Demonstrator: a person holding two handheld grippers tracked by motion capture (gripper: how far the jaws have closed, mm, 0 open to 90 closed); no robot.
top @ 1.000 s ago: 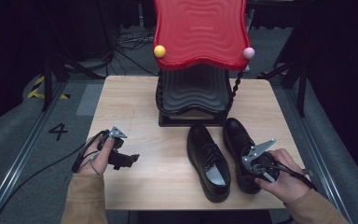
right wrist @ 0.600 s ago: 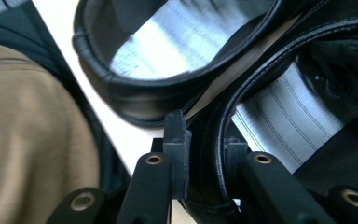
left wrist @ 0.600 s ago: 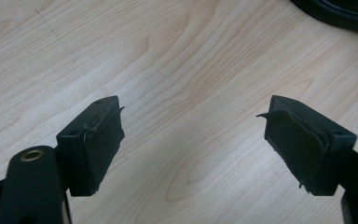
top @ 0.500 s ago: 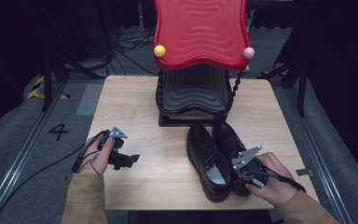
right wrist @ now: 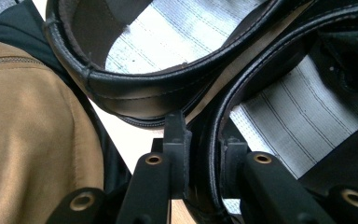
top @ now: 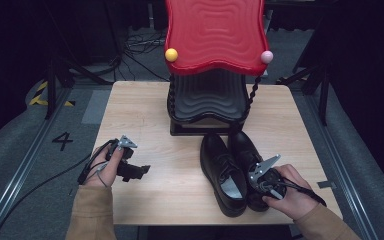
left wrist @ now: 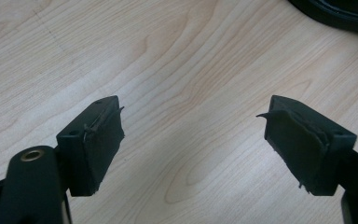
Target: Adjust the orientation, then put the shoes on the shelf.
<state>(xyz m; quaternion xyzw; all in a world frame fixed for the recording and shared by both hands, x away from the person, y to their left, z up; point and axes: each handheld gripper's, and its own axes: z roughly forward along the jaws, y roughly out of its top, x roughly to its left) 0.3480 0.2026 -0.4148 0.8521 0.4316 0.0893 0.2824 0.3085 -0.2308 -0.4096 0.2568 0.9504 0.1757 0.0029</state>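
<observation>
floor marking (top: pixel 62 140): the numeral "4", black on the grey floor, left of the table, middle left of the high view
other writing: none readable on the shoes, the red stand, the table or the grippers

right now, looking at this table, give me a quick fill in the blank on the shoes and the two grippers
1. The right gripper is shut on the rim of a black ____.
2. The left gripper has its jaws ____ over the bare table.
3. The two shoes, one beside the other, lie in front of a stand with a ____ wavy top.
4. The ball on the stand's left corner is ____.

Missing words: shoe; open; red; yellow
</observation>
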